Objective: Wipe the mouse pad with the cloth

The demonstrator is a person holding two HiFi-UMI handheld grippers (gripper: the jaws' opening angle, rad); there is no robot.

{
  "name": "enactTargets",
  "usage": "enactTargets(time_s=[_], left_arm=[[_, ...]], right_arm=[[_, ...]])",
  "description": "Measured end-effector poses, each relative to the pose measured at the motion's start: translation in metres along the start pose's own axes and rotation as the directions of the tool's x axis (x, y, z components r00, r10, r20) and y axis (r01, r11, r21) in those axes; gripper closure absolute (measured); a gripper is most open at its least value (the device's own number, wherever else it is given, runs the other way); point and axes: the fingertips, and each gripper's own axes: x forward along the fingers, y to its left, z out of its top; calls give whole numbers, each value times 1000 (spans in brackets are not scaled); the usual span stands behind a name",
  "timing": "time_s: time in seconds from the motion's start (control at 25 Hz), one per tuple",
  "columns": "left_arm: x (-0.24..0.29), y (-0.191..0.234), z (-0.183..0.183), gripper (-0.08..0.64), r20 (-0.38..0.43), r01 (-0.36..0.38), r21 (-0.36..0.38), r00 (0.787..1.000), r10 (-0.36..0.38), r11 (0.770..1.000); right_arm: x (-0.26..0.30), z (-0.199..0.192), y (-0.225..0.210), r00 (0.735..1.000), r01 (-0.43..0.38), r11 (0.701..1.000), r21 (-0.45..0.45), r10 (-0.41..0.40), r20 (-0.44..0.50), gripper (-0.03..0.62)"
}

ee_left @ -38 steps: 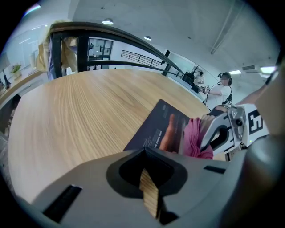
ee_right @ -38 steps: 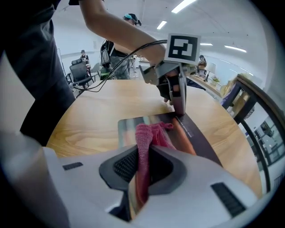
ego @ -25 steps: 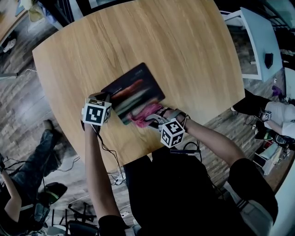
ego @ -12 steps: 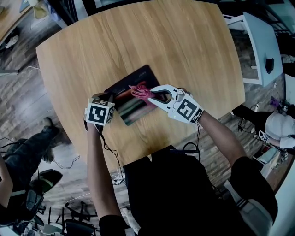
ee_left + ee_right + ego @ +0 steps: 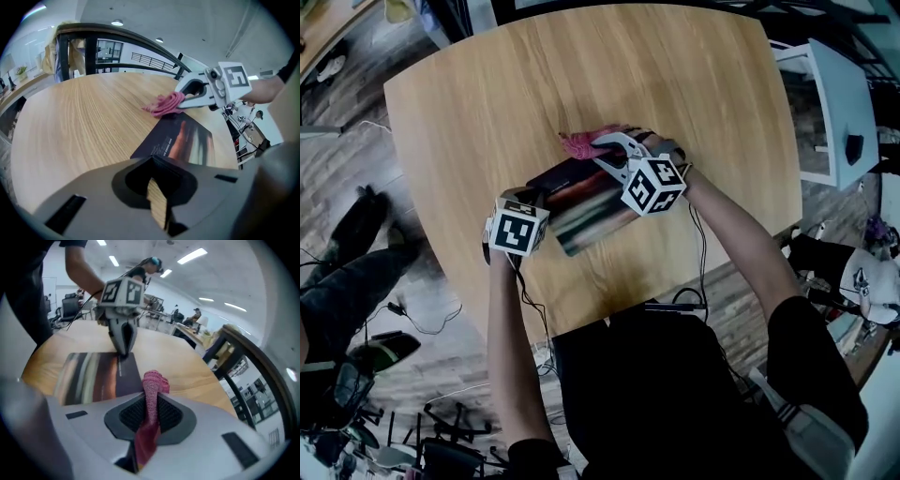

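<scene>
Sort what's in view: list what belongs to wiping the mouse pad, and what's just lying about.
In the job:
cloth, pinched in the right tool
mouse pad, its corner clamped by the left tool
wooden table under it

Lying about:
white side desk with a small dark object
dark railing beyond the table

Wooden table [image 5: 675,75]; white desk [image 5: 836,103] right; person's leg [image 5: 342,281] left.

Your mouse pad [image 5: 581,202] lies on the table [image 5: 469,103], toward its near edge. The cloth [image 5: 579,143], in your right gripper [image 5: 600,147] jaws, sits at the pad's far corner. Your left gripper [image 5: 534,194] is at the pad's left corner.
</scene>
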Motion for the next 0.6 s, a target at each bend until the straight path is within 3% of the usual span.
enactTargets(time_s=[0.16,0.6], left_arm=[[0,0,1,537,10,10,-7,1000,-10,1000],[0,3,-1,537,9,-13,-9,1000,13,1000]], right_arm=[[15,-14,36,994,-90,985,-150,80,-70,534],[0,-27,67,987,-150,972,-183,136,-84,533]])
